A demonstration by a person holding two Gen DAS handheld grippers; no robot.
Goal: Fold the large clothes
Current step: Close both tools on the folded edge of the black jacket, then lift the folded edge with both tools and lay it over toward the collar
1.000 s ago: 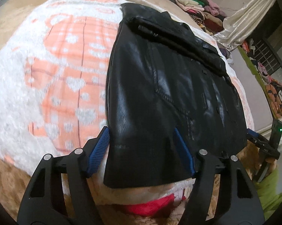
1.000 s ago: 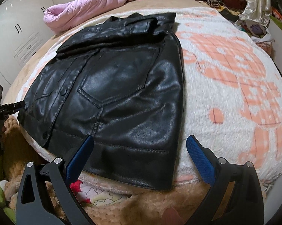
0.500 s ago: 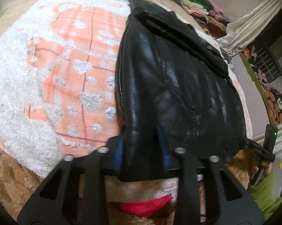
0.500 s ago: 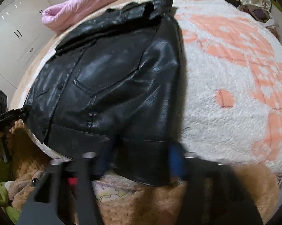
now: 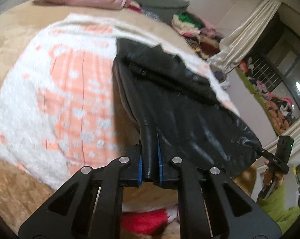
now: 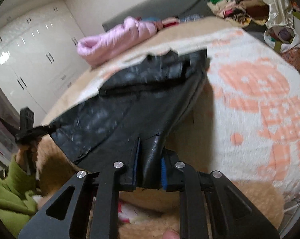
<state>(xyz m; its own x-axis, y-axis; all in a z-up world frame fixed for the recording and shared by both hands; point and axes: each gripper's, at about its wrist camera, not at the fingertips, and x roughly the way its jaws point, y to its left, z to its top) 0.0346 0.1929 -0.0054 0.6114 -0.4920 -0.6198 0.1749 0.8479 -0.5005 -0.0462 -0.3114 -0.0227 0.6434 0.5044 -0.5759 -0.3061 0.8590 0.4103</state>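
Observation:
A black leather jacket (image 5: 170, 103) lies on a white and orange blanket (image 5: 56, 99) on the bed. My left gripper (image 5: 149, 165) is shut on the jacket's hem at one bottom corner and holds it lifted off the blanket. My right gripper (image 6: 149, 171) is shut on the hem at the other bottom corner of the jacket (image 6: 130, 103), also lifted. The collar end still rests on the blanket (image 6: 259, 103). The right gripper shows at the jacket's far corner in the left wrist view (image 5: 277, 157), the left one in the right wrist view (image 6: 28, 127).
A pink padded coat (image 6: 114, 37) lies at the head of the bed. Piles of folded clothes (image 5: 193, 27) and a cream curtain (image 5: 247, 31) stand at the far side. White wardrobes (image 6: 24, 59) line the wall. A tan fleece cover (image 6: 249, 199) hangs over the bed's near edge.
Both grippers went from open around the hem to shut on it. They have since lifted the jacket's bottom edge up off the blanket.

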